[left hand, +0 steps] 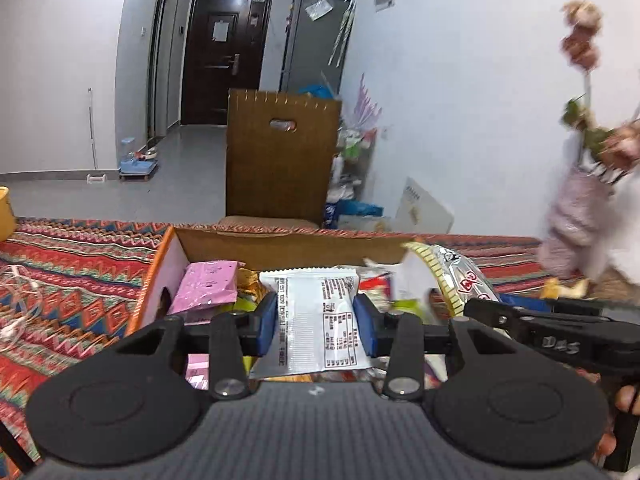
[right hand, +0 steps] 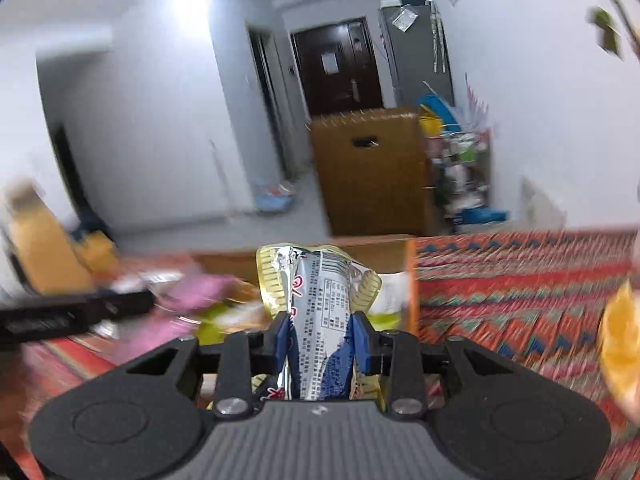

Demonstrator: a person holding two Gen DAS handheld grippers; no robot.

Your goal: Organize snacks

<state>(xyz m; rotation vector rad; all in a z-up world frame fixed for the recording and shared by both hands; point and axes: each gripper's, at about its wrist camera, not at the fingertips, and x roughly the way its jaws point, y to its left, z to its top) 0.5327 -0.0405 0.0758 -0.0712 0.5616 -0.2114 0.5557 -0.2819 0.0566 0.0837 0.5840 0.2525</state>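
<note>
Two grippers are in view, each clamped on a snack packet above a cardboard box [left hand: 280, 246] that sits on a red, orange and blue patterned cloth [left hand: 72, 280]. In the left wrist view, the left gripper [left hand: 316, 322] holds a white packet [left hand: 316, 320] with black print flat between its blue pads [left hand: 267, 326], one pad against each side edge, the jaws at a moderate width set by the packet. That packet hangs over the open box, which already contains a pink packet [left hand: 206, 286] at its left side and several other wrappers of yellow, green and red beneath; these are partly hidden and cannot be identified further. In the right wrist view, the right gripper [right hand: 322, 336] has its jaws drawn narrow, pinching a silver and yellow packet [right hand: 320, 288] that is crumpled at the grip and stands upright ahead of the fingers, over the right end of the box near its orange edge [right hand: 412, 280]. The same silver packet and the right gripper's black body appear at the right of the left view. Behind the table stand a brown carton [left hand: 280, 156], a dark door [left hand: 224, 56] and a grey fridge [left hand: 316, 40]. Both views are blurred at the edges
</note>
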